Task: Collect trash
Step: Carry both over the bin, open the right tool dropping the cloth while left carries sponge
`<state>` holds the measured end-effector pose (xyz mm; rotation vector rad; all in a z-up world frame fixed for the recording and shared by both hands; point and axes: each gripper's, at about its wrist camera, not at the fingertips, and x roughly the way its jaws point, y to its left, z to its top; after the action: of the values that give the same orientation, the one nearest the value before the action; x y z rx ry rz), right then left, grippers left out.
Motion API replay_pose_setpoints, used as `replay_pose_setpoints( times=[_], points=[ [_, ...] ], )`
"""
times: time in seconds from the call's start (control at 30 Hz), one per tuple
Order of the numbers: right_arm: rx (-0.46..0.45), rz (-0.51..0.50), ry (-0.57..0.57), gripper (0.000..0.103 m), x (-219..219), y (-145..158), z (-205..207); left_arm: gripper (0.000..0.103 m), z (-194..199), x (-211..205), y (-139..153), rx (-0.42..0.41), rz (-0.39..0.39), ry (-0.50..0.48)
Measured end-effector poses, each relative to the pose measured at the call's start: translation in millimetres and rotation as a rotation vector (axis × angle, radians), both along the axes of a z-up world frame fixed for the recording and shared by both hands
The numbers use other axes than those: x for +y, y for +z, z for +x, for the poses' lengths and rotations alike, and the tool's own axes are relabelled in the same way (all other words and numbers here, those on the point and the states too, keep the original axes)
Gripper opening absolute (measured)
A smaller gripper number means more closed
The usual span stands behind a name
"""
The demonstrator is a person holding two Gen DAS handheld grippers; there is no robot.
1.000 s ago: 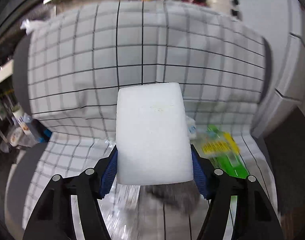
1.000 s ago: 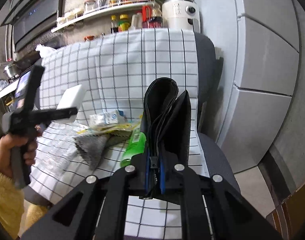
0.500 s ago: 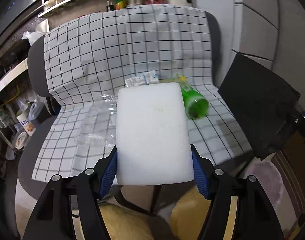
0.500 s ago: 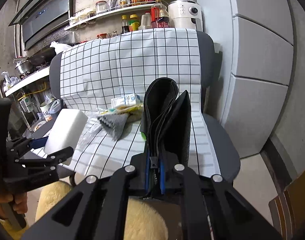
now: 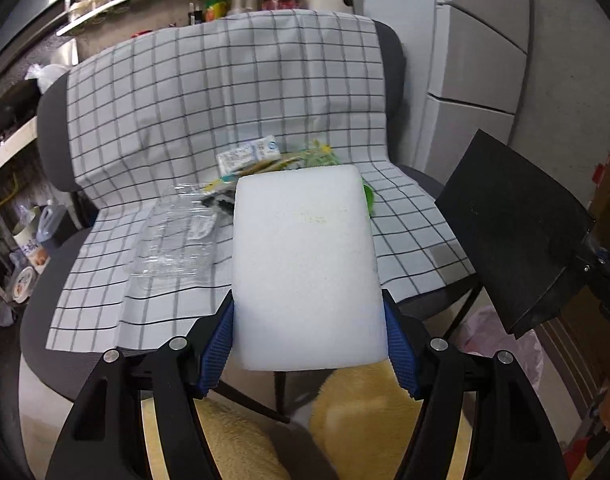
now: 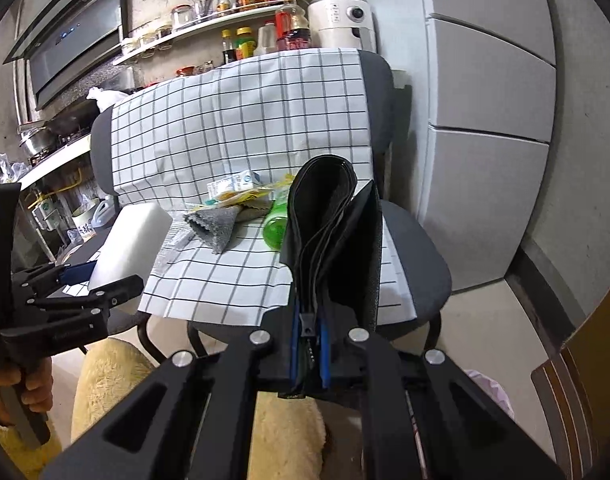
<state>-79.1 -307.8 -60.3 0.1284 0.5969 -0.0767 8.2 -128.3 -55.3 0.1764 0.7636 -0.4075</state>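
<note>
Trash sat on the checked cloth (image 5: 265, 80) covering the seat and back of a grey chair (image 6: 421, 248), out ahead of both grippers. Nearest in: left gripper (image 5: 308, 344) had its blue pads clamped on the two sides of a white foam block (image 5: 305, 268), block sticking forward and up, off the chair. Right gripper (image 6: 307, 344) was pinched nearly closed on a folded black bag (image 6: 333, 232), which stood upright above the fingers; from the left wrist view the same bag (image 5: 517, 232) showed as a flat dark panel off to the right of the seat. A hand (image 6: 13, 392) was on the left gripper's handle at the bottom-left of the right wrist view. Fuzzy yellow fabric (image 6: 117, 376) filled the frame under both grippers. On the seat front, a clear plastic container (image 5: 177, 240) lay flat, just left of the block. Behind it, a grey cloth piece (image 6: 217, 224) beside a green bottle (image 6: 277, 224) lying on its side, partly hidden by the bag. Further back, a small white-and-blue carton (image 6: 235, 183) with yellow wrappers (image 6: 245, 196) touching it, near the seat's back edge. Beyond the chair: shelf with bottles and jars (image 6: 241, 4), a white appliance (image 6: 341, 20), and a grey fridge (image 6: 485, 120) on the right.
</note>
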Motion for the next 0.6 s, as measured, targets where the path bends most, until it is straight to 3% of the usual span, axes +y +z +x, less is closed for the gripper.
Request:
replay_pose_setpoints(
  times=[0.27, 0.5, 0.6],
  points=[
    [0.056, -0.005, -0.167, 0.008, -48.6, -16.4, -32.7, 0.068, -3.5, -60.0, -10.2, 0.013, -0.024, -0.167],
    [0.166, 0.028, -0.327, 0.011, -100.8, -47.6, -62.6, 0.068, -12.4, -119.9, -27.3, 0.058, -0.035, -0.313],
    [0.217, 0.040, -0.399, 0.030, -122.5, -65.6, -68.0, 0.068, -15.9, -138.5, -34.1, 0.073, -0.017, -0.338]
  ],
)
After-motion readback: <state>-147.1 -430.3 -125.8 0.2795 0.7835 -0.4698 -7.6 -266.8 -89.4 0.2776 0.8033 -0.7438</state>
